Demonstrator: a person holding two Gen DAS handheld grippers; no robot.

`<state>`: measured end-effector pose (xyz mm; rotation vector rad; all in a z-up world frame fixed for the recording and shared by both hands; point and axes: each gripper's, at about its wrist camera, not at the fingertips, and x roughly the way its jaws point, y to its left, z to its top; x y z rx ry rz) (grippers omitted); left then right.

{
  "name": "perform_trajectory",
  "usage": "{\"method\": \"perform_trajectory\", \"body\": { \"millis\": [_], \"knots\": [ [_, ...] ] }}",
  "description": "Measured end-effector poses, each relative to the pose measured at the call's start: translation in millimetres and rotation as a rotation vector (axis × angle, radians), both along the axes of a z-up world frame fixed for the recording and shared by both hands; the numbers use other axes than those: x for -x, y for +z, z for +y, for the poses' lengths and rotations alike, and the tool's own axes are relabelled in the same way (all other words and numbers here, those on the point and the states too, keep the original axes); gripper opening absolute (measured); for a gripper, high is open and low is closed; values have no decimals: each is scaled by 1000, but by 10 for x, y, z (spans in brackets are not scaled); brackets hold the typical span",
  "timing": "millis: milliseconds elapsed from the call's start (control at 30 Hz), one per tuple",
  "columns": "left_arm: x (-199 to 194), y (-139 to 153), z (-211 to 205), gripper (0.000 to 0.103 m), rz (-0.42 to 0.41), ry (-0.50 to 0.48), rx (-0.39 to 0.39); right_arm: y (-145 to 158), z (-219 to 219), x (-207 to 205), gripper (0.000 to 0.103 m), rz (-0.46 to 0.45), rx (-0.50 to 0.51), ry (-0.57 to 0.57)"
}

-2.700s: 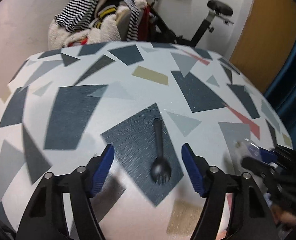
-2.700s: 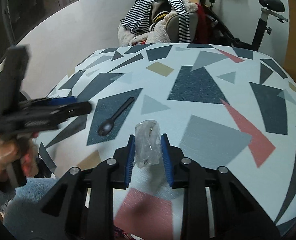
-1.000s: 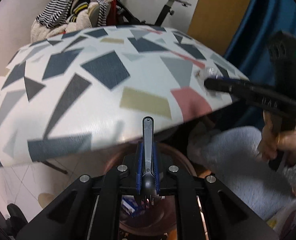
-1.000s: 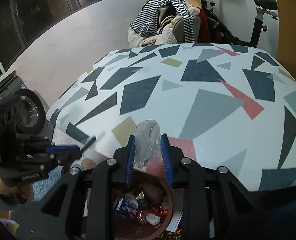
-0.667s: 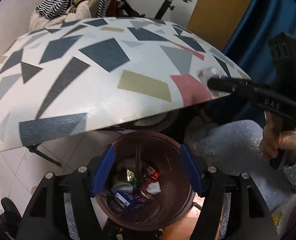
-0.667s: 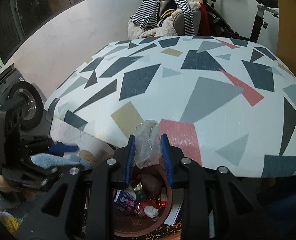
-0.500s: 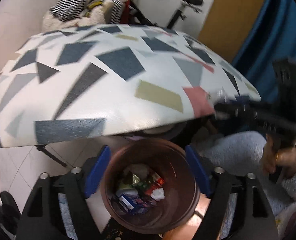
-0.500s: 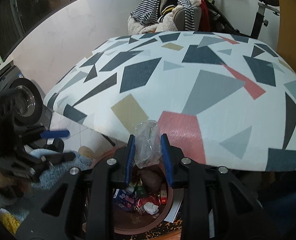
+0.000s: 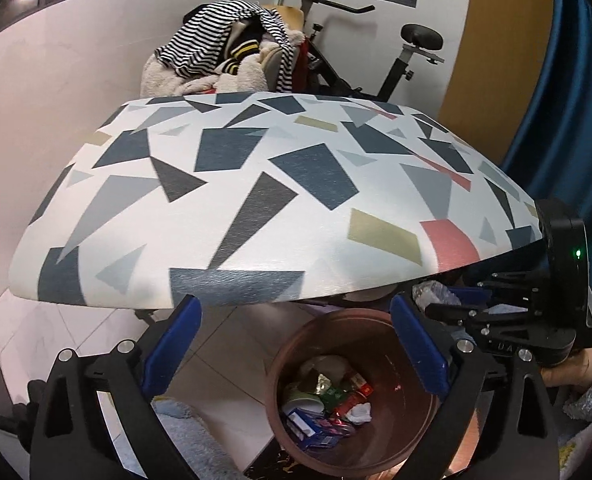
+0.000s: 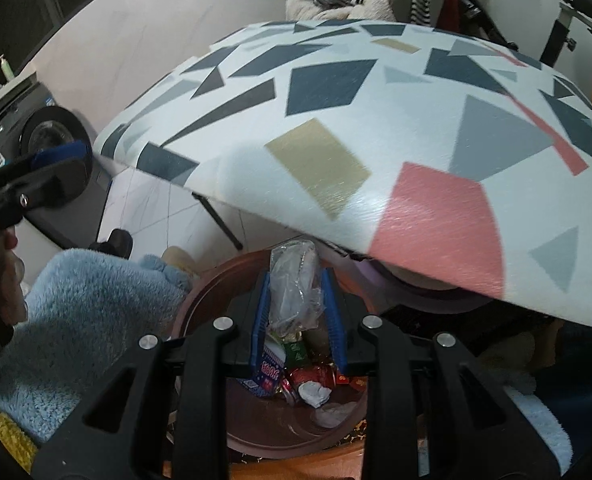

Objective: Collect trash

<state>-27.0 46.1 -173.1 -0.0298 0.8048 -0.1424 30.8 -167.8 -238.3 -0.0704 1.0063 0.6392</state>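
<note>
My left gripper [image 9: 296,344] hangs spread and empty; the fork just dropped into the brown bin [image 9: 408,440] below. My right gripper [image 10: 298,312] has moved over the bin, pinching the clear plastic wrapper [image 10: 293,292], ready to release, near the table [image 10: 376,120] edge.

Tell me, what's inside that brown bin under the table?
The brown bin holds mixed litter: a blue printed carton, a crumpled white tissue, and red and green wrappers. Whatever lies beneath that pile is covered. The right gripper hangs over it, clamping a clear plastic wrapper.
</note>
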Motion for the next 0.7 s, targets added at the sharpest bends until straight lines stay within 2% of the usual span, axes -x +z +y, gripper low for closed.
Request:
{"method": "perform_trajectory", "body": {
  "millis": [133, 233, 300, 367, 467, 533, 700],
  "knots": [
    [21, -5, 82, 93, 3, 29, 6, -52, 137, -4, 30, 8, 4, 34],
    [30, 6, 102, 93, -2, 40, 5, -41, 205, 3, 36, 1, 7, 46],
    [44, 28, 111, 93, -8, 47, -1, -23, 243, 15, 46, -13, 12, 48],
    [49, 65, 112, 94, -18, 56, -15, 57, 268, 49, 77, -62, 26, 39],
    [46, 147, 107, 97, -41, 70, -36, 176, 243, 57, 93, -102, 28, 12],
    [26, 226, 108, 97, -58, 80, -42, 332, 183, 34, 97, -129, 20, -20],
    [-3, 473, 90, 97, -110, 80, -18, 634, 46, -65, 97, -173, 13, -61]
  ]
}}
